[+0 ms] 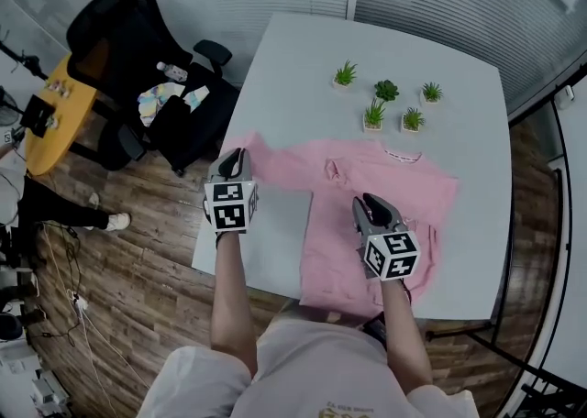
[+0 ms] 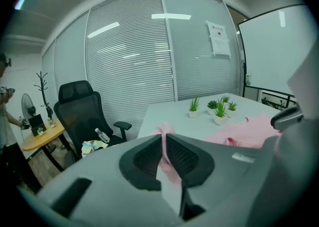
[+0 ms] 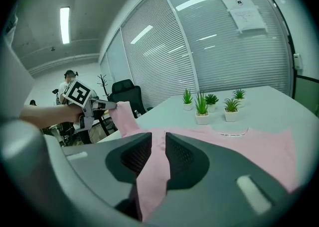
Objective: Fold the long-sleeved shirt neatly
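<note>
The sleeve [image 1: 251, 152] is pinched between the jaws of the left gripper [image 1: 235, 159], and a fold of the pink shirt [image 1: 385, 178] between those of the right gripper [image 1: 371, 207]. The rest lies ahead on the table [image 1: 303, 77]. Both grips should be lifted evenly, so the sleeve is laid straight.

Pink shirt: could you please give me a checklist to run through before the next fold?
1. Left tool shut on the sleeve: ok.
2. Right tool shut on the shirt: ok.
3. Potted plants standing apart from the shirt: ok.
4. Sleeve lifted off the table: ok.
5. Hem fully on the table: cannot tell.
</note>
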Tool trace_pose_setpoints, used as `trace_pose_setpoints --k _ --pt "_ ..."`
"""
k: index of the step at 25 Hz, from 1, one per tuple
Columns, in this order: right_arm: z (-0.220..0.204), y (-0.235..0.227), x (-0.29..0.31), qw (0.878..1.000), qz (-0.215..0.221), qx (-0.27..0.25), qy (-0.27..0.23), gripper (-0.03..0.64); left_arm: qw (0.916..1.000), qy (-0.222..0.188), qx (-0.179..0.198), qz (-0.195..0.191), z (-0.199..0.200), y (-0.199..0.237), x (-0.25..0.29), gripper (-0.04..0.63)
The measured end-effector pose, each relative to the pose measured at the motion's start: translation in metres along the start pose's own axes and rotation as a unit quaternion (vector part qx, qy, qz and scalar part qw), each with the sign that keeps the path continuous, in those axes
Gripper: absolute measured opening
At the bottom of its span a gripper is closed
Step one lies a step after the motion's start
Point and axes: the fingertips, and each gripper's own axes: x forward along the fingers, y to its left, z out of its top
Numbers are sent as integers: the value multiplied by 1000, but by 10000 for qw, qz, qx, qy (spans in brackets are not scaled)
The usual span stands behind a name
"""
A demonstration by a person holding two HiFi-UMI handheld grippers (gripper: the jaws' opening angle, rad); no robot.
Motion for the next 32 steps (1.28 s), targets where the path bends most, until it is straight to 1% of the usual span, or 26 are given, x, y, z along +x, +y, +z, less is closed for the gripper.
trace_pose_setpoints --k 3,8,14,17,23,32 --pt "1 -8 -8 10000 -64 41 -42 98 9999 -66 63 -132 8 -15 -1 31" --pt "3 -14 -17 9999 -122 66 -99 100 9996 -136 114 -225 14 -29 -5 31" --pt "7 -17 -24 9996 -187 111 -192 99 9984 -290 20 -481 25 -44 -10 31" --pt "10 -19 -27 9993 -235 135 -250 98 9975 -358 53 -602 33 -54 -12 31" --pt "17 -25 -39 9985 -380 168 -368 98 9943 -497 165 -929 52 -80 -16 31" --pt "16 -46 -64 9959 -670 306 -526 98 9878 -693 364 -1345 78 -129 -19 31"
